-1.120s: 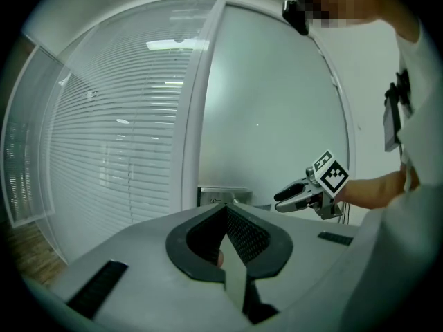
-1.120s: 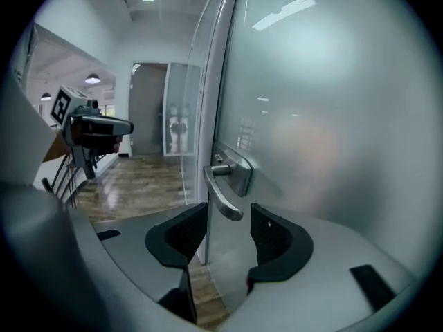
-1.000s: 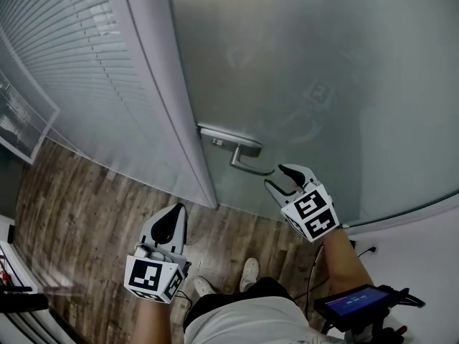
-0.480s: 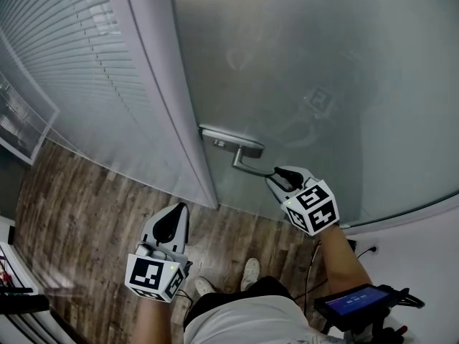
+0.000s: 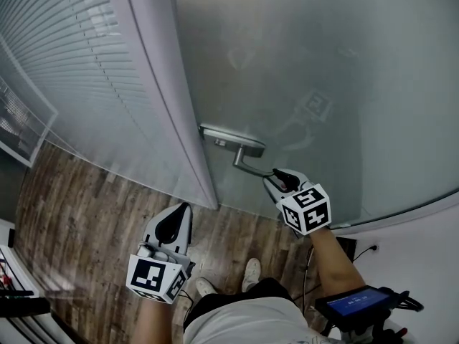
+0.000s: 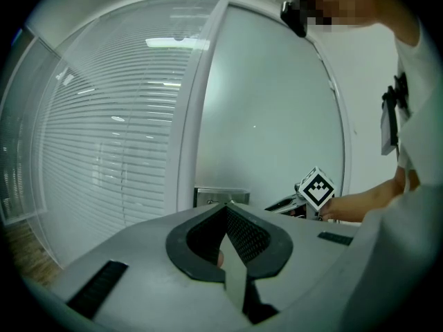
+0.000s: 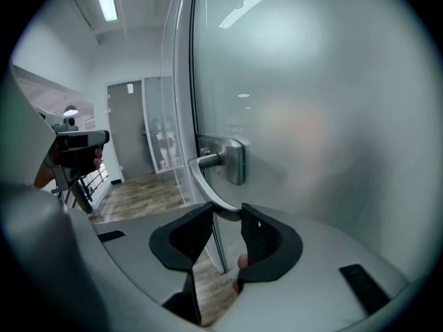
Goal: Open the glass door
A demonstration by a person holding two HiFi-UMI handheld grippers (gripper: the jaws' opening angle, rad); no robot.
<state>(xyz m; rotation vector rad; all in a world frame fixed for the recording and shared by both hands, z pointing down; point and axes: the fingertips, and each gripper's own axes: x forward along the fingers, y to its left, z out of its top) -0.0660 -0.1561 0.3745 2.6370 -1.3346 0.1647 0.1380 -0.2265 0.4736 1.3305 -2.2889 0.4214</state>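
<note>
The frosted glass door [image 5: 323, 63] fills the upper right of the head view. Its metal lever handle [image 5: 247, 165] hangs from a plate [image 5: 231, 141] by the door's left edge. My right gripper [image 5: 276, 176] is shut on the free end of the lever. In the right gripper view the curved lever [image 7: 201, 178] runs down between the two pads at the gripper [image 7: 227, 213]. My left gripper [image 5: 178, 210] hangs lower left, apart from the door, jaws shut on nothing [image 6: 227, 205]. From the left gripper view the handle plate [image 6: 220, 196] shows just beyond its tips.
A grey door frame [image 5: 172, 99] divides the door from a glass wall with slatted blinds [image 5: 79, 70] on the left. Wood floor [image 5: 79, 206] lies below. The person's shoe [image 5: 249, 271] and a small screen device [image 5: 355, 303] are at the bottom.
The right gripper moved a little up and left onto the lever's end, rolled, and its jaws closed from wide open onto the lever. The left gripper stayed put.
</note>
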